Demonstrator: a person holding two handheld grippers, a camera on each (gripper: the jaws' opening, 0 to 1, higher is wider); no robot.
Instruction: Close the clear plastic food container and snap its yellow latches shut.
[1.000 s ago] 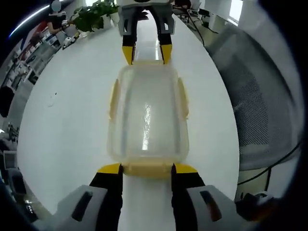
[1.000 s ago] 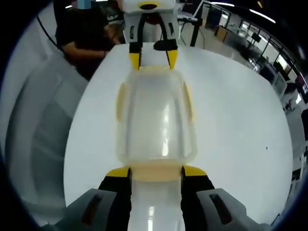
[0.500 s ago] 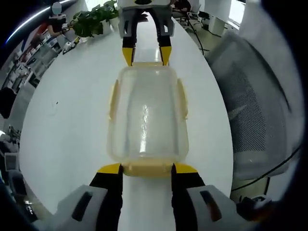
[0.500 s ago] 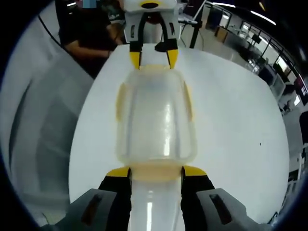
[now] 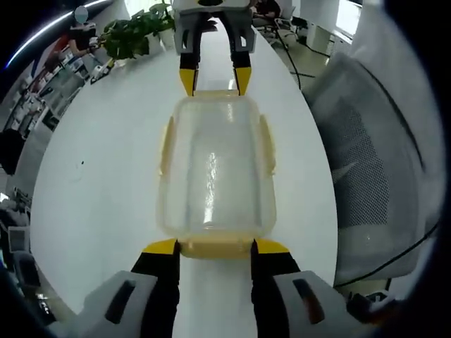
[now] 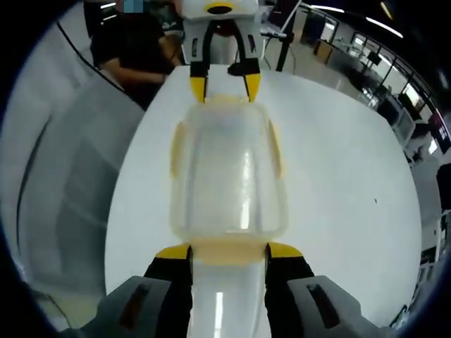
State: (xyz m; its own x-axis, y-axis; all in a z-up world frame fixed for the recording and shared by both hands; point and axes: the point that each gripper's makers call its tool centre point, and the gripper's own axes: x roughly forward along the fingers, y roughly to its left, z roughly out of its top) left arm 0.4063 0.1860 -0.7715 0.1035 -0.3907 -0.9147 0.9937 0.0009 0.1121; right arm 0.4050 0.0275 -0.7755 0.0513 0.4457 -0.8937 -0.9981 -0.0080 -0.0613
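The clear plastic food container (image 5: 215, 169) has its lid on and lies lengthwise between my two grippers over the white table (image 5: 99, 183). My left gripper (image 5: 215, 248) is shut on the yellow latch at the near end. My right gripper (image 5: 213, 79) grips the far end in the same way. Yellow side latches (image 5: 166, 144) lie flat against the long walls. In the right gripper view the container (image 6: 229, 176) runs from my right gripper (image 6: 229, 251) up to the left gripper (image 6: 225, 86). Both side latches (image 6: 177, 148) look folded down.
A grey mesh office chair (image 5: 373, 169) stands at the table's right edge. A green plant (image 5: 134, 28) sits at the far end. In the right gripper view, a person in dark clothes (image 6: 134, 49) sits beyond the table, and a grey chair back (image 6: 63, 176) is on the left.
The table and chairs have slid a little in both views while the container stays fixed between the jaws. Both grippers keep their hold.
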